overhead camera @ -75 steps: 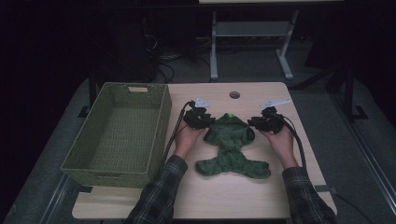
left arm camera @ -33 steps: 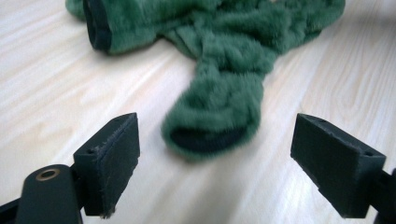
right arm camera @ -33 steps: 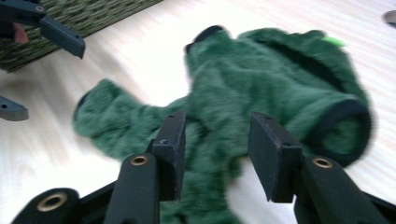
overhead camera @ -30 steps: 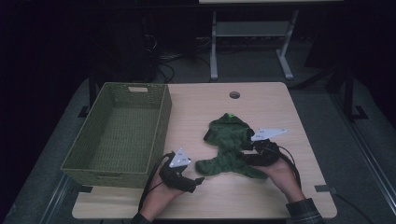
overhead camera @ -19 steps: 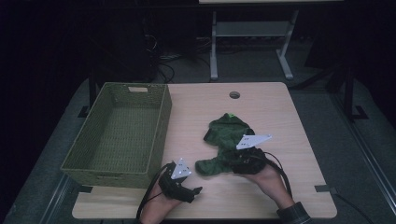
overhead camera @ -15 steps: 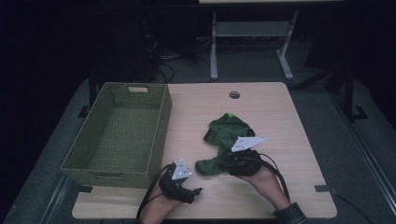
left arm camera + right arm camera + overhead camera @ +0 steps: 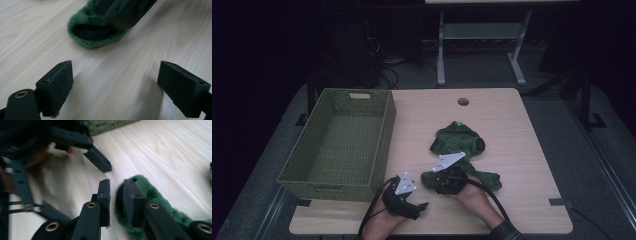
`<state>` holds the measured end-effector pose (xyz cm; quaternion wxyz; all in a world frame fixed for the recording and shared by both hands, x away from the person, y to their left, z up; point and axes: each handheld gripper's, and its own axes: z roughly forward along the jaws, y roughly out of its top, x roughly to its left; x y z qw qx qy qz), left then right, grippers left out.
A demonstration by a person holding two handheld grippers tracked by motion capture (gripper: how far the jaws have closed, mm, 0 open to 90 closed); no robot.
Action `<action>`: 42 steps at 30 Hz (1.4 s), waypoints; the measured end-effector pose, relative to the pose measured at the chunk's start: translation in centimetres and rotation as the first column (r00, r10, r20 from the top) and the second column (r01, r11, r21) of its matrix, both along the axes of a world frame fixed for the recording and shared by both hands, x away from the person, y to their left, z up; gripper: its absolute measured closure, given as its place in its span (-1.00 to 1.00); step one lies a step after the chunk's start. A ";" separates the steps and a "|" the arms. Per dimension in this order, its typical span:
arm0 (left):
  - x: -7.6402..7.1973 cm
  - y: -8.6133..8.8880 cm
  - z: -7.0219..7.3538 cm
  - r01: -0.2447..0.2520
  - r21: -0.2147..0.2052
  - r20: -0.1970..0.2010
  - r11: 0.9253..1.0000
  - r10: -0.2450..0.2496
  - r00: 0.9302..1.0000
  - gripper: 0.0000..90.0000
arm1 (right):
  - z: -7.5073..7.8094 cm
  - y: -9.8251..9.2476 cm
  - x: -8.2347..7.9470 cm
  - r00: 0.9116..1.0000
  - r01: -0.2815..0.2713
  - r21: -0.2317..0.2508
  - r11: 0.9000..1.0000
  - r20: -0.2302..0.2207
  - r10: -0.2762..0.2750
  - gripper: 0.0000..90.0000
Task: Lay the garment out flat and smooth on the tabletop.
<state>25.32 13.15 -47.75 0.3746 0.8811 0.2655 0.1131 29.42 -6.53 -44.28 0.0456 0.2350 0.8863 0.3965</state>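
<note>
near the surface's (image 7: 522,130) front edge, my right tongs (image 7: 117,195) have just been closing on the green garment's (image 7: 459,142) cuff, not yet pinching; left tongs (image 7: 113,82) gape, needing another edge next.

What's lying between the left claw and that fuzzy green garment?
Nothing: in the left gripper view, bare wooden table runs from the open left claw to the green garment.

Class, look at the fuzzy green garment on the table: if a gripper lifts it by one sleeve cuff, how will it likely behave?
The green garment lies crumpled, so it would probably droop and trail. Its fuzzy pile should resist slipping from the right gripper. It looks light for its size.
</note>
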 end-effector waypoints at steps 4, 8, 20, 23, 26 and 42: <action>0.0 0.0 0.0 0.002 0.005 0.000 1.000 -0.002 1.000 -0.72 | -1.3 0.8 0.3 1.000 0.009 -0.055 0.998 0.018 -0.008 0.67; 0.0 0.0 0.0 0.004 0.007 0.000 1.000 -0.004 1.000 -0.72 | -2.3 1.1 0.3 0.999 0.010 -0.089 0.996 0.041 -0.007 0.68; 0.0 0.0 0.0 0.004 0.004 0.001 1.000 -0.004 1.000 -0.72 | -2.1 1.1 -0.2 0.997 0.035 -0.081 0.996 0.068 -0.030 0.91; 0.1 0.1 0.0 0.009 0.009 0.001 1.000 -0.009 1.000 -0.71 | -1.3 0.5 -0.2 0.999 0.029 -0.028 0.999 0.042 -0.028 0.91; 0.1 0.0 0.0 0.005 0.000 0.000 1.000 -0.005 1.000 -0.71 | -0.6 -0.1 -0.1 0.999 0.034 0.009 0.999 0.032 -0.034 0.91; 0.1 0.0 0.0 0.008 0.004 0.001 1.000 -0.008 1.000 -0.71 | 2.7 -6.9 -0.2 0.988 0.136 0.144 0.980 0.049 -0.144 0.90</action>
